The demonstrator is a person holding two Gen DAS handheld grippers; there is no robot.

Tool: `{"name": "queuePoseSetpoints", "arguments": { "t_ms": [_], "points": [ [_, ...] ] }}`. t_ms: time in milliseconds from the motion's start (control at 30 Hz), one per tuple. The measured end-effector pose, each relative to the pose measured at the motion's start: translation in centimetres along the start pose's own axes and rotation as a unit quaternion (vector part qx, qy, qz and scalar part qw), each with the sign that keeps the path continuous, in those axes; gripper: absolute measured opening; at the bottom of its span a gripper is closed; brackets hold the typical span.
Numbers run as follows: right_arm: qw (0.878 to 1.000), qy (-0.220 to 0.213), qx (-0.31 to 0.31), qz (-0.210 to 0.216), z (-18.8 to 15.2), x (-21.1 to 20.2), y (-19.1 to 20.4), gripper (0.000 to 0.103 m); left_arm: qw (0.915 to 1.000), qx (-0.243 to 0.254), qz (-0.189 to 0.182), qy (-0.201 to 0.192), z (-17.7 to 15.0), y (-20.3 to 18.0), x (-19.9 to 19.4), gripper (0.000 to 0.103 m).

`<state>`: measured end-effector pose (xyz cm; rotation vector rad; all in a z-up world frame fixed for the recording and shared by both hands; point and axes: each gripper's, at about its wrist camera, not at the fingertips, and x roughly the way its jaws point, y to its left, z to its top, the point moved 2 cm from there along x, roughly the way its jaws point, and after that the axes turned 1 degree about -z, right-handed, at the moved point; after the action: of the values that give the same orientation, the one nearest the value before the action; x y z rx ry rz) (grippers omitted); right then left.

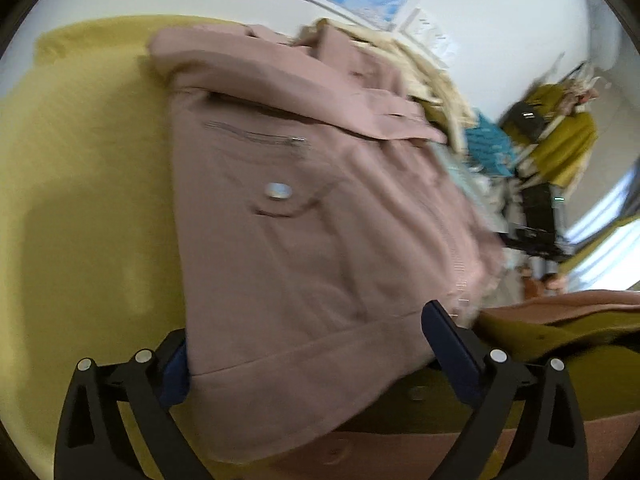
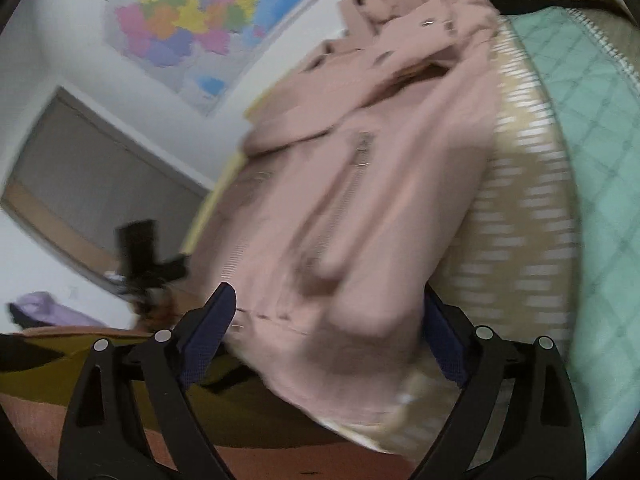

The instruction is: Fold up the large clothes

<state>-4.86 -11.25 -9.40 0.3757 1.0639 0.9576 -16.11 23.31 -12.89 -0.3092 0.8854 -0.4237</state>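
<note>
A dusty-pink jacket (image 1: 304,200) with a zip pocket and a snap button lies partly folded on a yellow-green surface (image 1: 88,184). Its near hem lies between the open jaws of my left gripper (image 1: 308,336); the left finger is partly hidden behind the cloth. In the right wrist view the same pink jacket (image 2: 360,184) has its lower end between the open jaws of my right gripper (image 2: 328,312). Both views are blurred by motion. I cannot tell whether the cloth touches the pads.
A beige woven mat (image 2: 520,220) and a teal quilted cover (image 2: 600,152) lie to the right of the jacket. An olive and brown garment (image 1: 560,336) lies close by. A map (image 2: 188,8) hangs on the wall. Cluttered shelving (image 1: 536,200) stands at the far right.
</note>
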Motion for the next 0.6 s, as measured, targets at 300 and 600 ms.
{"name": "queuePoseSetpoints", "arguments": {
  "t_ms": [300, 600],
  "points": [
    [0.999, 0.004, 0.034, 0.016, 0.1, 1.4, -0.8, 0.026, 0.9987, -0.028, 0.043, -0.004, 1.5, -0.1, 1.7, 0.034],
    [0.993, -0.089, 0.019, 0.078, 0.0, -4.8, 1.7, 0.014, 0.9952, -0.071, 0.038, -0.055, 3.1, -0.7, -2.4, 0.006]
  ]
}}
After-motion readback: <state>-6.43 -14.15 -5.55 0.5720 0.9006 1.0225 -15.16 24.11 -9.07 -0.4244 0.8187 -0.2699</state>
